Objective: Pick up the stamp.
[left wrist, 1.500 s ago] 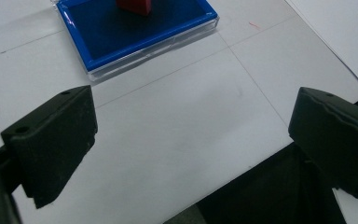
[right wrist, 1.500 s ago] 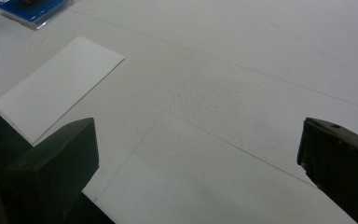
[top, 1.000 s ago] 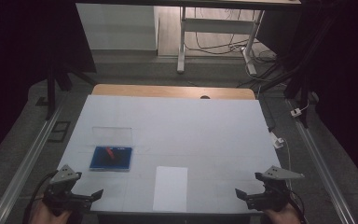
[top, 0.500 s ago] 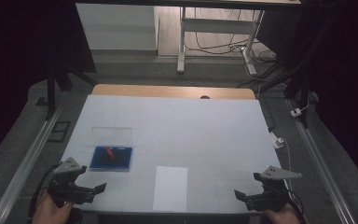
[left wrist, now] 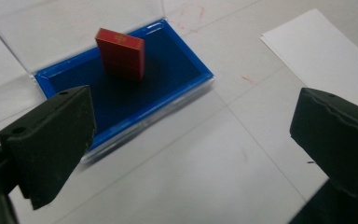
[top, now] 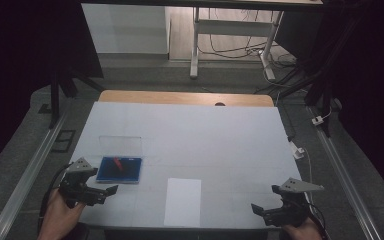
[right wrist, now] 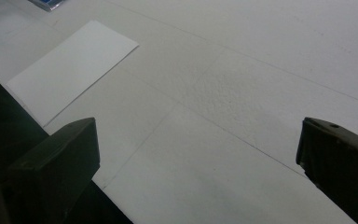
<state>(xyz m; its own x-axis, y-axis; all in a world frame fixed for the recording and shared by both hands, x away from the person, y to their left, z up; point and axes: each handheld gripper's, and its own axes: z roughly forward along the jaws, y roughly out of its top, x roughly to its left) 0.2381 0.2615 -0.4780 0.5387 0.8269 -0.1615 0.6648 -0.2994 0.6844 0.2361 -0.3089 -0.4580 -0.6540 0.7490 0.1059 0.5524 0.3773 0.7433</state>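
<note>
A shallow blue case (top: 130, 172) (left wrist: 168, 88) lies open on the white table (top: 205, 145), its clear lid (top: 120, 144) folded flat behind it. A small red block (top: 116, 163) (left wrist: 121, 53) stands tilted inside the case. My left gripper (top: 109, 192) (left wrist: 191, 140) is open, low over the table just in front of the case, jaws wide apart with nothing between them. My right gripper (top: 257, 211) (right wrist: 196, 158) is open near the table's front right edge, over bare table. A white sheet of paper (top: 182, 201) (left wrist: 321, 56) (right wrist: 70, 70) lies at the front middle.
A wooden strip (top: 185, 98) borders the table's far edge. Metal rails (top: 30, 175) run along both sides. A white plug and cable (top: 297, 150) lie off the right edge. Beyond the table stand a frame leg and cables on the floor.
My left gripper has moved forward and right, closer to the blue case. The right gripper has shifted slightly to the left along the front edge.
</note>
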